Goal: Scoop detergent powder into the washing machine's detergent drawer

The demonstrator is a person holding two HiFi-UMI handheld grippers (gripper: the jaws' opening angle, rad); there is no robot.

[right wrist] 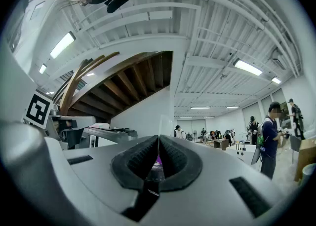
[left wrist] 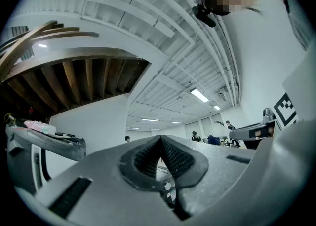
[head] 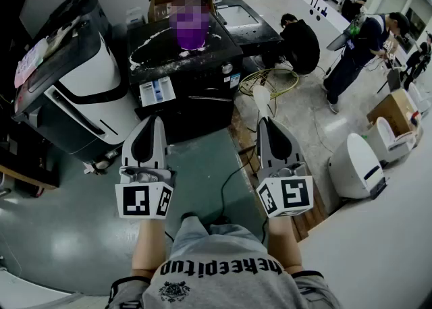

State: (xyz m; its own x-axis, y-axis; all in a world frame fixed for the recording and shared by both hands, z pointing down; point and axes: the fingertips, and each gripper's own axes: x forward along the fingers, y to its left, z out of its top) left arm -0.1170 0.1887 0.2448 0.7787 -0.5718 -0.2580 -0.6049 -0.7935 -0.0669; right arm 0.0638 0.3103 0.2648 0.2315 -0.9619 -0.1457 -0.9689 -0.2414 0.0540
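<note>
Washing machine: ahead of left gripper, beyond its tips.
Tub: on the Washing machine's top, far side.
Scoop: between right gripper jaws, jutting forward.
Cable coil: ahead of right gripper, beyond Scoop.

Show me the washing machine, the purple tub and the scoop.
washing machine (head: 210, 56): head view, on its black top.
purple tub (head: 191, 38): head view, on its lower wall.
white scoop (head: 262, 97): head view, on its bowl.

Lighting is bright and even, from ceiling strip lights. There is soft glare on the floor, and the head view's left edge is dim. All views show strong fisheye bending and black corners. The left gripper and right gripper are soft close-up. The translucent scoop washes out against the pale wall.
</note>
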